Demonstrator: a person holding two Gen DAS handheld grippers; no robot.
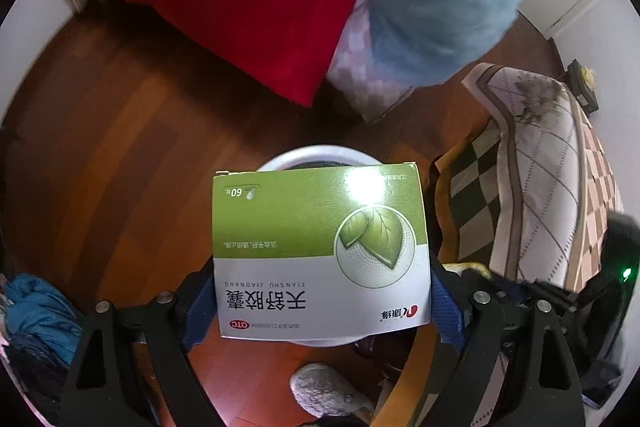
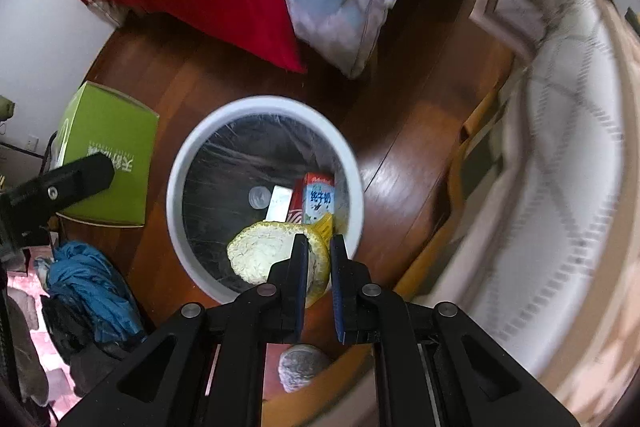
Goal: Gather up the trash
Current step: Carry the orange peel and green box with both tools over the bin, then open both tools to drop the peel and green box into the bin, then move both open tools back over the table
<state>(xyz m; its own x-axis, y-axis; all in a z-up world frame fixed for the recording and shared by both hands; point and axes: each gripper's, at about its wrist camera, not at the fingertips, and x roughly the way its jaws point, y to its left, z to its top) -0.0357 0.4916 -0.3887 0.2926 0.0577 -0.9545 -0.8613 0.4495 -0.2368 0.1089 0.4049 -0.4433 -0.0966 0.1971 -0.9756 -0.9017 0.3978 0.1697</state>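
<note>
Med box (image 1: 320, 251), peel (image 2: 276, 253) over bin (image 2: 176, 187)

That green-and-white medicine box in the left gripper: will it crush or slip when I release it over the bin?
The medicine box looks like thin glossy carton, so probably light and somewhat slippery. Its faces look flat between the left gripper fingers, so likely stiff enough. Held flat, it may catch the bin rim.
</note>
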